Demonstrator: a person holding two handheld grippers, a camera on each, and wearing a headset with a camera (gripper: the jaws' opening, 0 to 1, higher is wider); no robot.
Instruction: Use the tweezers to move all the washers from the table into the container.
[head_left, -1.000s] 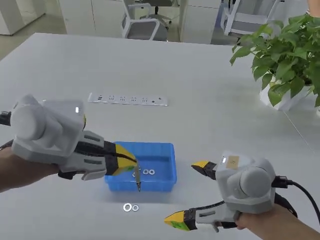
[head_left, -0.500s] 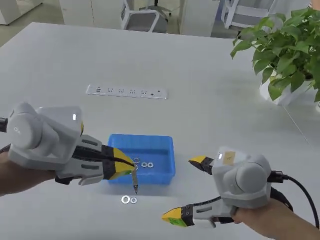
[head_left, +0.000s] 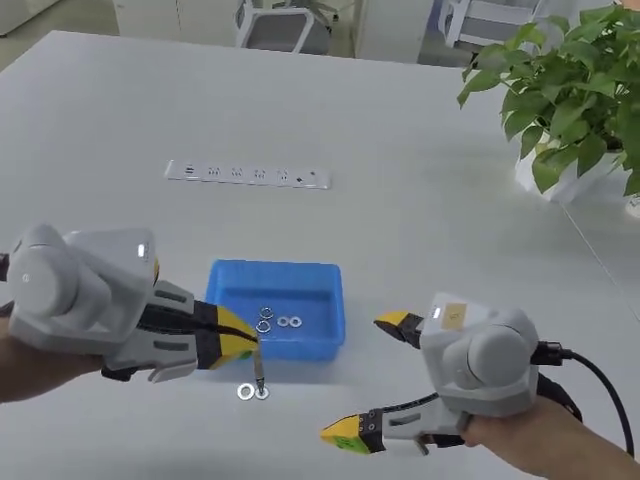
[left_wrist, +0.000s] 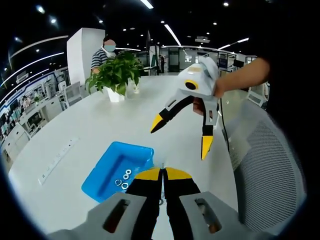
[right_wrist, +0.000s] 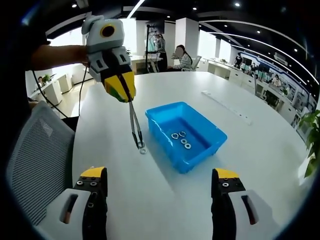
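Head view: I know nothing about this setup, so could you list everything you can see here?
table: one, pale grey, under everything
container: one, blue, on the table between the grippers
washers in the container: four, silver, on its floor near the front wall
washers on the table: two, silver, side by side just in front of the container
tweezers: one pair, metal, tips down by the two loose washers
power strip: one, white, beyond the container
plant: one, green in a white pot, far right
chairs: at least two, white and grey, past the far edge
left gripper: one, grey with yellow tips, shut on the tweezers
right gripper: one, same colours, open, holding nothing
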